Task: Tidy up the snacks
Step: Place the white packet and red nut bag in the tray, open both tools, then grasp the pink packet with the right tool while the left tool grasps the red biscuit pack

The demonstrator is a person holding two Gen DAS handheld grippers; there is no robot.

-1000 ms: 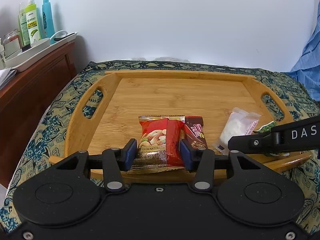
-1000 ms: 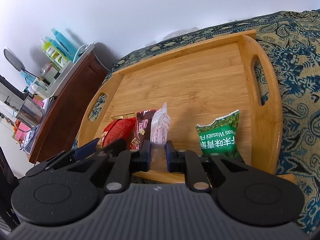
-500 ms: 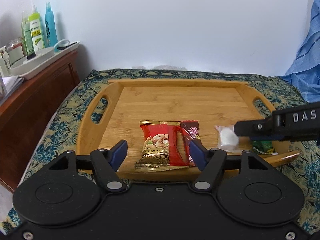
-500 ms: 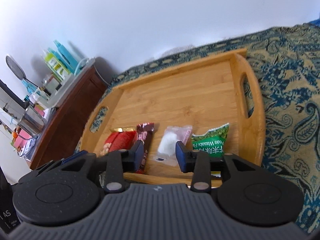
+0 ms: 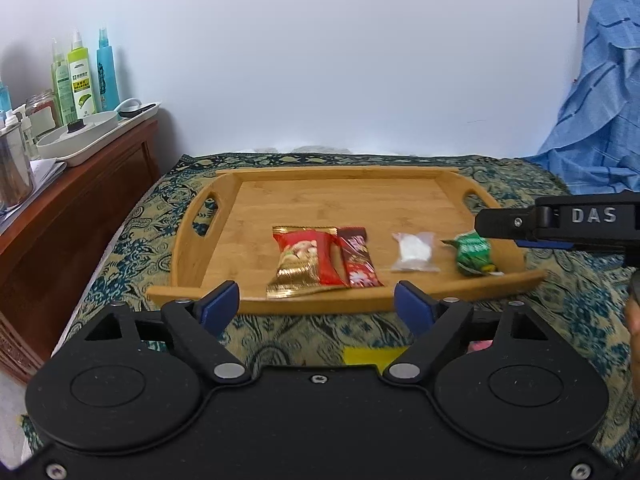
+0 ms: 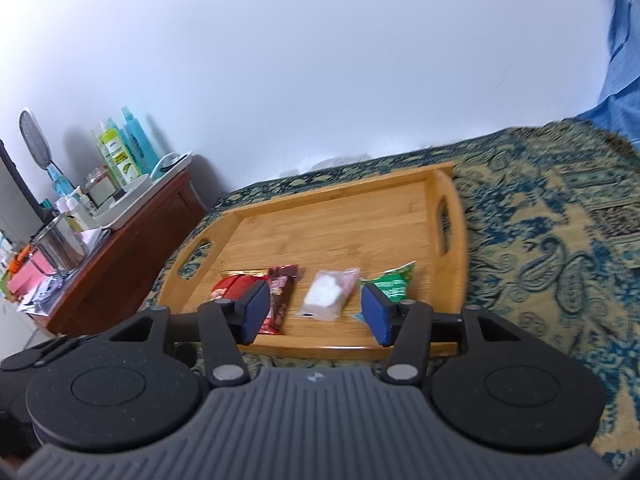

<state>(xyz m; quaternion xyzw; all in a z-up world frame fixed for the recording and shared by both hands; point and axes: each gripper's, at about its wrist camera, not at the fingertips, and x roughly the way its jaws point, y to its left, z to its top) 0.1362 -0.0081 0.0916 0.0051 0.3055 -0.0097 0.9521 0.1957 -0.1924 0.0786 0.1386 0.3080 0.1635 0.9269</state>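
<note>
A wooden tray (image 5: 360,200) lies on a patterned cloth. Along its near side lie a red nut packet (image 5: 306,260), a dark brown bar (image 5: 358,260), a clear packet with white contents (image 5: 412,252) and a green wasabi pea packet (image 5: 474,252). The same row shows in the right wrist view: red packet (image 6: 234,286), brown bar (image 6: 282,292), clear packet (image 6: 326,294), green packet (image 6: 394,284), tray (image 6: 340,220). My left gripper (image 5: 318,306) is open and empty, in front of the tray. My right gripper (image 6: 316,312) is open and empty, just short of the clear packet.
A wooden cabinet (image 5: 80,184) stands at the left with a white tray (image 5: 100,136) of bottles and a metal cup (image 5: 14,168). Blue fabric (image 5: 600,100) hangs at the right. The patterned cloth (image 6: 560,240) stretches to the right of the tray. The right gripper's body (image 5: 560,220) reaches in from the right.
Both grippers let go of their packets, opened wide and drew back toward me. The red packet and the clear packet now lie flat on the tray.
</note>
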